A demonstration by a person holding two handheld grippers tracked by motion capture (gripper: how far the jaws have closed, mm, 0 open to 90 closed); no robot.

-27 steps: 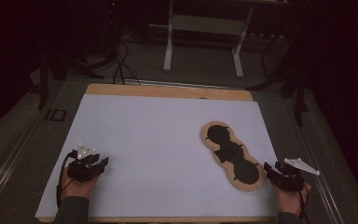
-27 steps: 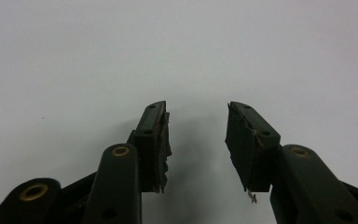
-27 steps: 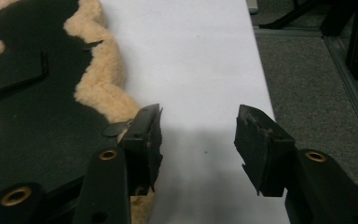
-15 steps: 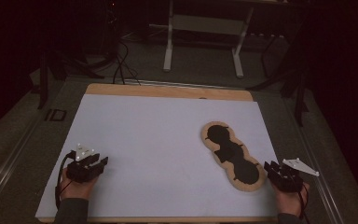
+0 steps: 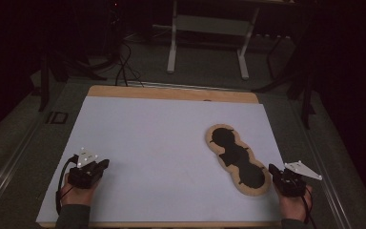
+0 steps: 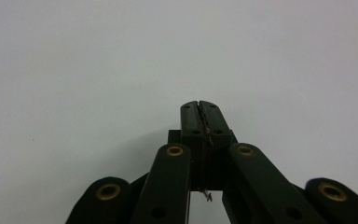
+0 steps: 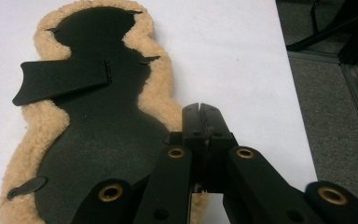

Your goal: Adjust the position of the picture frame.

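From the high view the bench (image 5: pixel 171 138) carries a white sheet with a strip of bare wood along its far edge; on the sheet's right half lies a fleece pad (image 5: pixel 238 160), a long lobed shape with a tan rim and a black middle, running from mid-bench toward the near right corner; the left gripper (image 5: pixel 102 164) sits low at the near left, held in the left hand (image 5: pixel 78 191), well apart from the pad; the right gripper (image 5: pixel 272 170) sits at the near right in the right hand (image 5: pixel 293 205), its tip just beside the pad's near end.

The right gripper view gives the pad's detail; the fleece pad (image 7: pixel 42 135) shows woolly tan pile around a flat black face, with a black flap (image 7: pixel 60 81) lying across its upper part and reaching past the rim; the right gripper (image 7: pixel 200 108) has its fingers pressed together on nothing, above the pad's edge; dark floor (image 7: pixel 335 102) lies beyond the sheet's edge.

The left gripper view shows the left gripper (image 6: pixel 199 103) over plain white sheet, fingers likewise closed together and empty.

Both forearms enter from the near edge, hands wrapped around the gripper bodies, grey plates uppermost.
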